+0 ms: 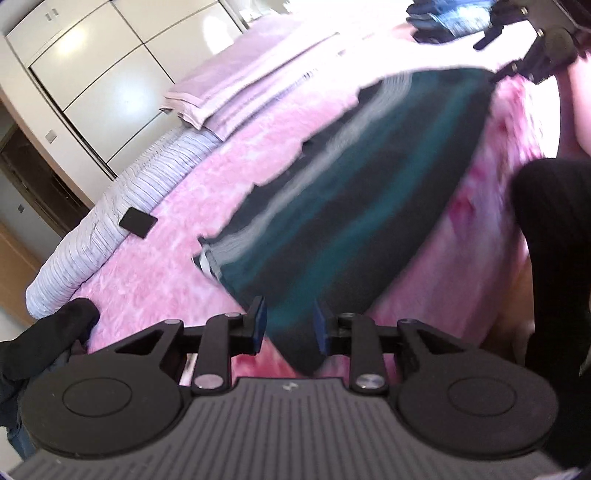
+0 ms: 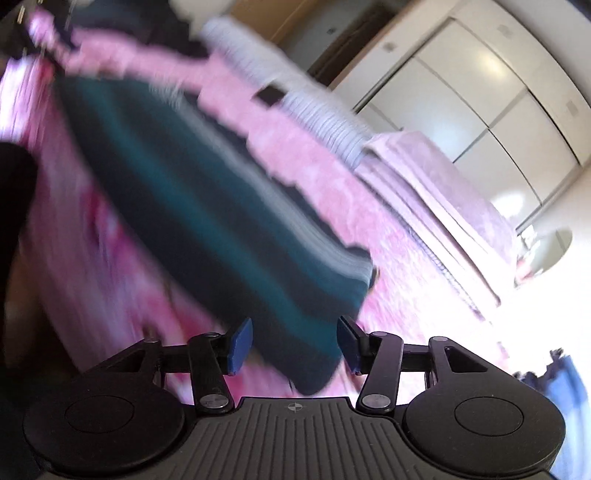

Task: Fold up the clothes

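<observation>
A dark striped garment (image 1: 365,192) with teal, black and grey bands is stretched over the pink fluffy bedspread (image 1: 207,206). My left gripper (image 1: 289,325) has one corner of it between its blue pads, jaws partly apart. My right gripper (image 2: 293,343) has the opposite corner (image 2: 314,369) between its pads, jaws wide. The right gripper also shows at the top right of the left wrist view (image 1: 517,66), at the garment's far corner. Both views are blurred by motion.
A folded pink towel (image 1: 236,92) and a striped white duvet (image 1: 122,221) with a small black item (image 1: 138,222) lie at the bed's far side. White wardrobe doors (image 1: 96,74) stand behind. Dark clothes (image 1: 55,332) lie at the left, blue ones (image 1: 443,18) far back.
</observation>
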Demonstrator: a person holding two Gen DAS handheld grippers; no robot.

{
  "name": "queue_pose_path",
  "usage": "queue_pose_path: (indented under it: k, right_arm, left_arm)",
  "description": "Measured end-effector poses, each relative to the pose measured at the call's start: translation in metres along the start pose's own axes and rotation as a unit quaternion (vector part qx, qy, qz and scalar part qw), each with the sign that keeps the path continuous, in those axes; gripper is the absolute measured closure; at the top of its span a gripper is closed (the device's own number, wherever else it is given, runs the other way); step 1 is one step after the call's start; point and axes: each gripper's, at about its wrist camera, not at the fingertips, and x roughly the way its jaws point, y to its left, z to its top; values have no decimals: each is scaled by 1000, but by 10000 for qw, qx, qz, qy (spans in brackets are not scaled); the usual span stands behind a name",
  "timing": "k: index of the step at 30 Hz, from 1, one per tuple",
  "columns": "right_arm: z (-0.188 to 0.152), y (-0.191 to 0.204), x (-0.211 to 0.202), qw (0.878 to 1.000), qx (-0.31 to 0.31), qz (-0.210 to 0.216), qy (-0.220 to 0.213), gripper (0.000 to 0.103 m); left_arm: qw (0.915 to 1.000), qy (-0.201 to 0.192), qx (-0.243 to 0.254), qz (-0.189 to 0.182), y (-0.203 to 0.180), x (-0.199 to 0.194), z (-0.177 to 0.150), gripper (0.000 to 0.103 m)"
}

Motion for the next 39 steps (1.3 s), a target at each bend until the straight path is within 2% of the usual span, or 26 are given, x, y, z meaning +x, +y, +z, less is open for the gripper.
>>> queue_pose_path:
  k: [2,6,8,11,13,15,16,19,21,23,25,31,34,39]
  right_arm:
    - [18,-8,6,9989,355,220,-230,52]
    - [56,-16,44,9924,793,806,-492,52]
    - [73,-19,71,9882,904,1103,-554,53]
    - [83,-25,118,9820,1070,1536,-251,57]
    - [83,-30,154,9762,1187,1811,84,56]
    - [80,-46,161,9664,1538,2058,94,56]
    - [79,-56,159,9654,1686,1990,50,56]
    - [75,-84,153,9608,2124,1782,-85,56]
    - [72,-102,150,9563,2414,1640,-175,56]
    - [69,-121,147,9510,2698,1489,-246,56]
    - [63,-140,160,9466,2947,1308,-67,56]
    - [44,-178,196,9249,3562,1304,247,56]
    - [40,-186,207,9221,3624,1330,270,56]
    - [38,-198,215,9201,3752,1079,330,56]
  left_arm:
    - [10000,-76,-56,-28,6,14,16,79]
    - [9996,-114,-215,-164,15,54,42,79]
    - [9989,23,-362,-299,19,81,46,79]
    - [9967,391,-455,-555,23,124,39,78]
    - [9959,297,-539,-666,27,132,33,78]
    - [9928,336,-822,-803,40,129,36,78]
    - [9910,346,-965,-858,47,127,37,78]
    - [9885,222,-1373,-588,77,127,39,78]
    - [9850,267,-1653,-430,98,140,39,78]
    - [9803,350,-1907,-364,119,157,39,74]
    - [9747,451,-2148,-416,136,177,39,72]
    - [9593,837,-2603,-710,160,225,31,70]
    - [9530,847,-2794,-811,166,235,28,70]
    - [9508,873,-2807,-982,165,238,30,70]
